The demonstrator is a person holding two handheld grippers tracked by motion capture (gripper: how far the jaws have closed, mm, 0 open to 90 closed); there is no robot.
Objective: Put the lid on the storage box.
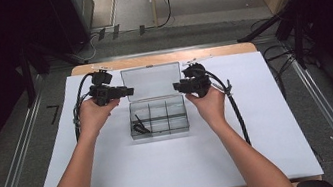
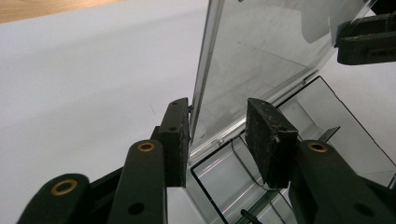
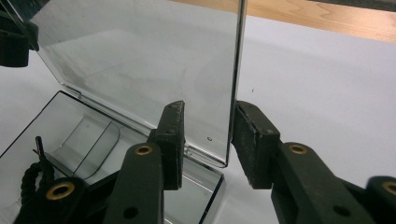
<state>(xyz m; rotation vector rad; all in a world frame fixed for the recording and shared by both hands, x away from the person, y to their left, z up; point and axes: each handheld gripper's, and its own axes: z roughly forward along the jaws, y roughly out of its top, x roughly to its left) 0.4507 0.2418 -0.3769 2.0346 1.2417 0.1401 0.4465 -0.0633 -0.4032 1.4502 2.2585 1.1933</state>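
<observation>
A clear plastic compartment box (image 1: 158,120) lies on the white sheet with its lid (image 1: 151,81) standing upright. A small black cord (image 1: 140,127) lies in its front left compartment. My left gripper (image 1: 128,91) straddles the lid's left edge. In the left gripper view the lid (image 2: 271,51) sits against one pad (image 2: 175,140) while the other pad stands clear of it. My right gripper (image 1: 177,86) straddles the lid's right edge. In the right gripper view that edge (image 3: 232,93) stands close to one pad (image 3: 250,140), with a gap to the other. Neither gripper (image 2: 217,140) (image 3: 208,144) clamps the lid.
The white sheet (image 1: 166,169) covers most of the wooden table (image 1: 164,58), with bare room in front of and beside the box. Each gripper's cable (image 1: 235,108) trails over the sheet. Dark stands and floor cables surround the table.
</observation>
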